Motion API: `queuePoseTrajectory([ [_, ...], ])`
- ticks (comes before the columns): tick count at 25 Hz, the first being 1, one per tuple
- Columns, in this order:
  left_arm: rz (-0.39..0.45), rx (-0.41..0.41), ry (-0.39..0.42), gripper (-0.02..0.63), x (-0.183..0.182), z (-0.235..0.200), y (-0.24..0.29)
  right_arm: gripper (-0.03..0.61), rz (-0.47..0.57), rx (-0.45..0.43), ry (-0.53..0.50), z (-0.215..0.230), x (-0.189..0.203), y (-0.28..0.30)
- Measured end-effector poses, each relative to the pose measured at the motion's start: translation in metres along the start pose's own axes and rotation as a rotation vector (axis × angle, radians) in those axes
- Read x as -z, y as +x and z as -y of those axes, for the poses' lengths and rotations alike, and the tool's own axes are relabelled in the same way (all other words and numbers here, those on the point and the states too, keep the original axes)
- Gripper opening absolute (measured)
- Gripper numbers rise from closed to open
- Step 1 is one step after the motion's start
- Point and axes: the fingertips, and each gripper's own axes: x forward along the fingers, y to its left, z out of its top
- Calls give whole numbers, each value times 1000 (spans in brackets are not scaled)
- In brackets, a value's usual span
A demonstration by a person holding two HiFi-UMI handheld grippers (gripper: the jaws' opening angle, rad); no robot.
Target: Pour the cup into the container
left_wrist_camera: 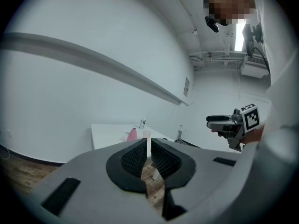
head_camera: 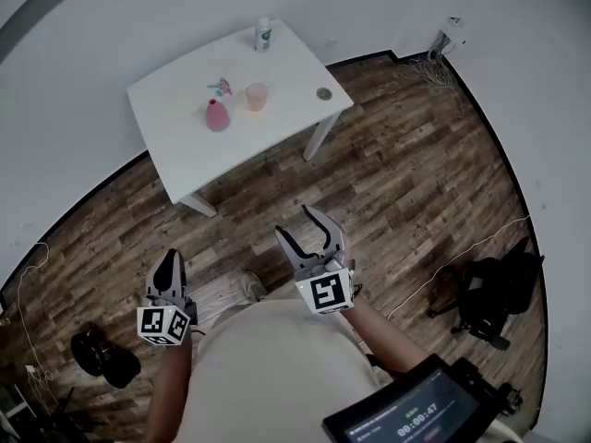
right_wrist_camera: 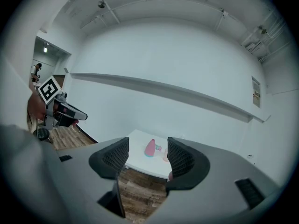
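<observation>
Left hand-held gripper (head_camera: pixel 169 264) pressed together, right hand-held gripper (head_camera: pixel 297 223) spread, empty; translucent pink plastic cup (head_camera: pixel 257 96) stands well ahead beside pink bottle-shaped container (head_camera: pixel 216 116).

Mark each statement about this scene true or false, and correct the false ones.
1. The right gripper holds the cup. False: its jaws stand apart and empty; the cup stands on the table.
2. The pink bottle stands upright beside the cup. True.
3. The left gripper has jaws wide open. False: they are practically together, with nothing between.
4. Both grippers are over the wood floor, short of the table. True.
</observation>
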Motion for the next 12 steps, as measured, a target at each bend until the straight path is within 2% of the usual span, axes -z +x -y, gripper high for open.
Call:
queuePoseTrajectory([
  [8,-9,9,10,21,3,5,-5,262,8,-6,8,-15,-1,-7],
  [12,-32,6,7,28,15,4,-6,262,-18,-11,-6,-27,21,-5],
])
